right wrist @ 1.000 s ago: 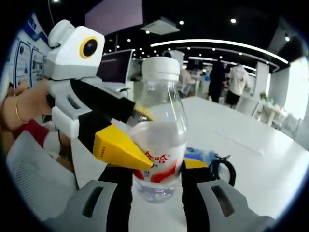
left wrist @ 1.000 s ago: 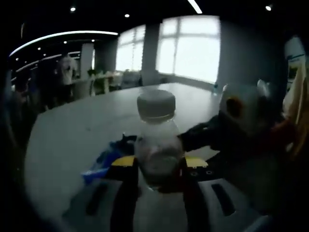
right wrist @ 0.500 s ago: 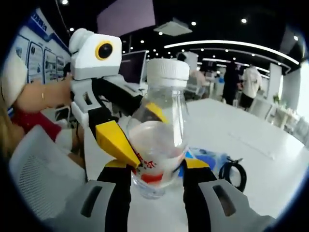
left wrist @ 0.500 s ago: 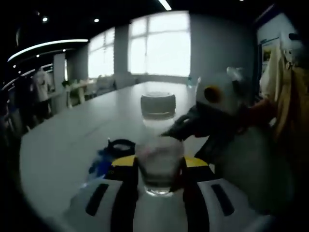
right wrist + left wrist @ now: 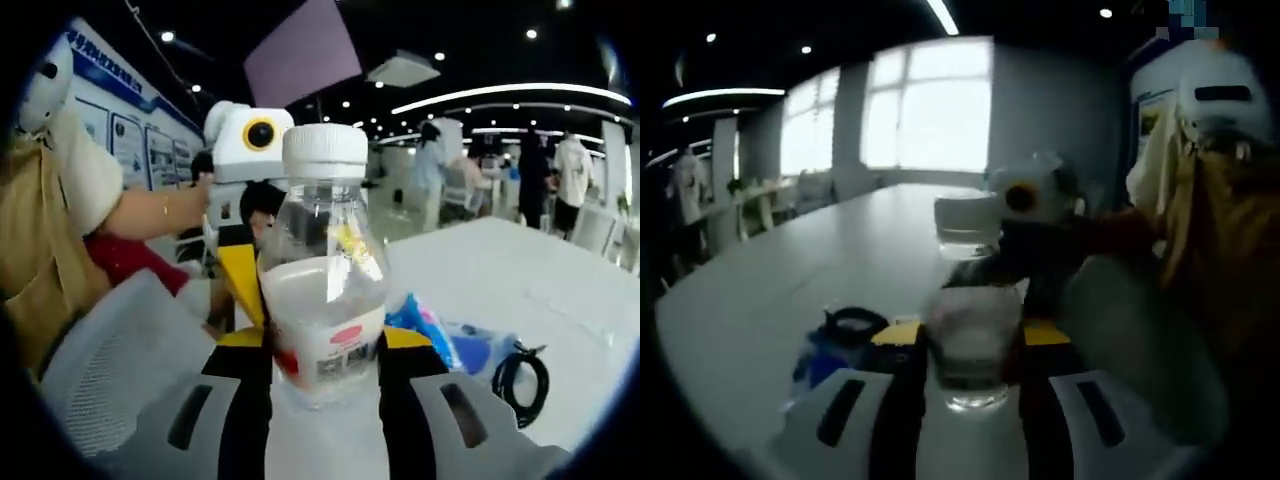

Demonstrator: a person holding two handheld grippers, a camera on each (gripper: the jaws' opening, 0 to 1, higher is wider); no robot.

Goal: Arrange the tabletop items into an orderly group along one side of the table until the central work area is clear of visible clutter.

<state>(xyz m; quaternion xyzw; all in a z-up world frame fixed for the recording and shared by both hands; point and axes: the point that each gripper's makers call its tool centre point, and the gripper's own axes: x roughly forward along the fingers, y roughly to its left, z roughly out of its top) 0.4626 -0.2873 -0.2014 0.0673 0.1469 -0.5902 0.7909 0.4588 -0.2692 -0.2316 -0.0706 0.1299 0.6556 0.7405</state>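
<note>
A clear plastic water bottle (image 5: 325, 310) with a white cap (image 5: 325, 150) and a red-and-white label stands upright between the yellow-tipped jaws of my right gripper (image 5: 325, 340), which is shut on its lower body. In the left gripper view the same bottle (image 5: 970, 340) sits blurred between the jaws of my left gripper (image 5: 970, 335), also shut on it. From the left of the right gripper view, the left gripper's yellow finger (image 5: 240, 280) presses the bottle's side. The right gripper's dark body (image 5: 1040, 250) enters the left gripper view from the right.
On the white table (image 5: 560, 290) behind the bottle lie a blue packet (image 5: 430, 330) and a coiled black cable (image 5: 520, 375); both also show as the packet (image 5: 815, 355) and cable (image 5: 850, 322). A person in mustard clothing (image 5: 40, 250) and a white mesh chair back (image 5: 120, 350) are close by.
Both cameras have swung round toward the person, shifting the background. The bottle stays clamped between both pairs of jaws, and the left gripper now sits more behind it in the right gripper view.
</note>
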